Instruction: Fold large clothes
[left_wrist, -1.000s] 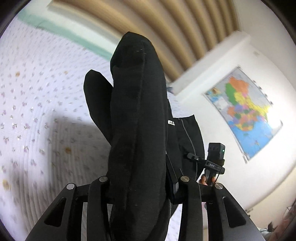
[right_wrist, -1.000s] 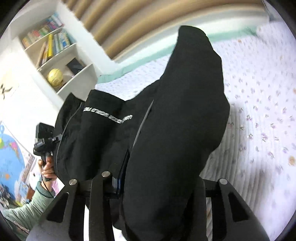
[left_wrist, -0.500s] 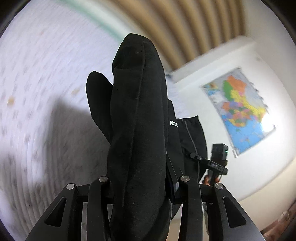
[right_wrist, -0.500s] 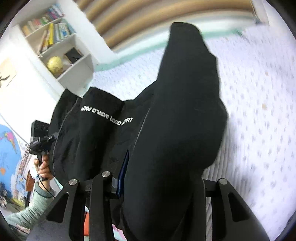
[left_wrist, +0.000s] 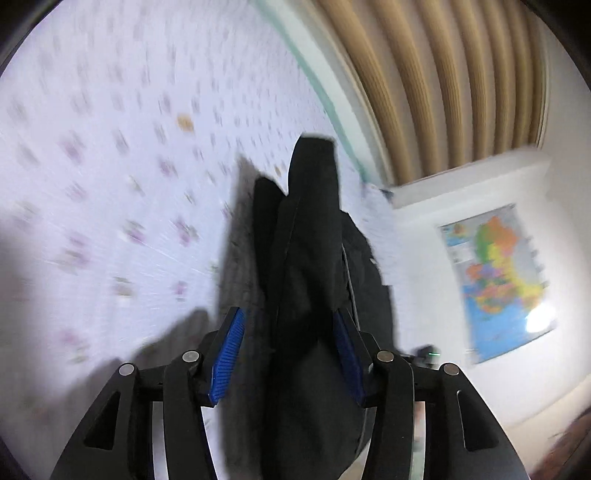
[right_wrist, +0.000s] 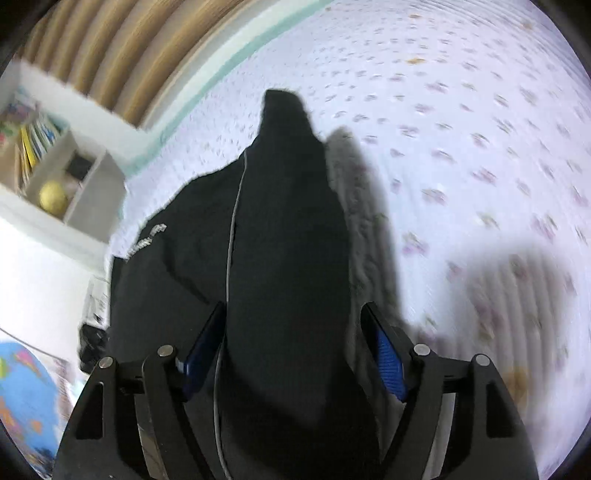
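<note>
A black garment (left_wrist: 310, 240) hangs bunched between the fingers of my left gripper (left_wrist: 288, 317) and trails down onto the flowered bed sheet (left_wrist: 110, 184). The left jaws are opening; the blue left pad (left_wrist: 227, 354) stands bare, off the cloth. In the right wrist view the same black garment (right_wrist: 280, 221), with white lettering and a pale seam line, lies between the fingers of my right gripper (right_wrist: 294, 308). Those jaws are opening too, and the blue right pad (right_wrist: 388, 362) is well apart from the fabric. The picture is blurred by motion.
The white sheet with small flowers (right_wrist: 480, 147) fills most of both views. Beige ribbed panels (left_wrist: 443, 92) stand behind the bed. A coloured map (left_wrist: 495, 280) hangs on the white wall. A white shelf (right_wrist: 55, 177) holds books and a yellow ball.
Both grippers have sunk toward the bed and rolled. Their jaws, shut on the black cloth before, now stand apart with blue pads showing. The garment's far end has dropped onto the sheet.
</note>
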